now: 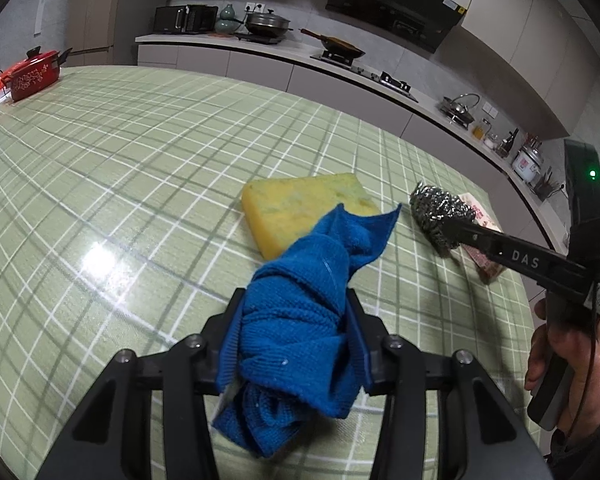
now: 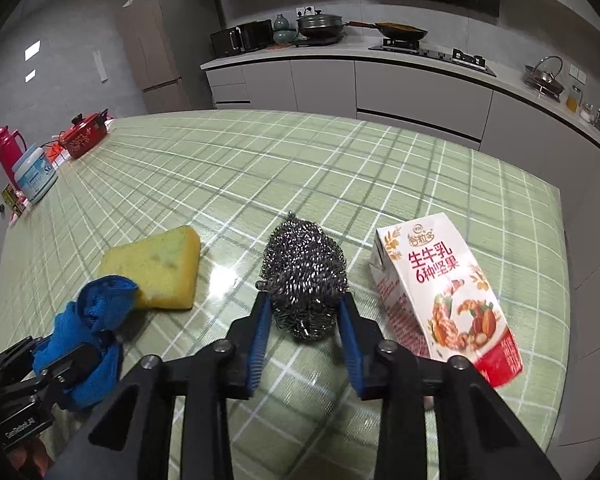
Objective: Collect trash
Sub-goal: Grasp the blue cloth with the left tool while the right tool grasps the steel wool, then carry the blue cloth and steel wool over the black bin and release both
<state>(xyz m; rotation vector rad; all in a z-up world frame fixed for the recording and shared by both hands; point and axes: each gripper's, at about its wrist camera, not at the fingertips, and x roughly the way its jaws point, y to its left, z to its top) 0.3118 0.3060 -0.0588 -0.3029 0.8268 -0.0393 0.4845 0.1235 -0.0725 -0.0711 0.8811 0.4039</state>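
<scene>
Grab step: your left gripper is clamped on the cloth at frame center, your right gripper straddles the scrubber w/ pads touching but grip unclear, so squeeze, then lift both off the table.

Milk carton at lower right is showing "生牛乳 6种坚果"; right gripper finger at right is reading "DAS".
</scene>
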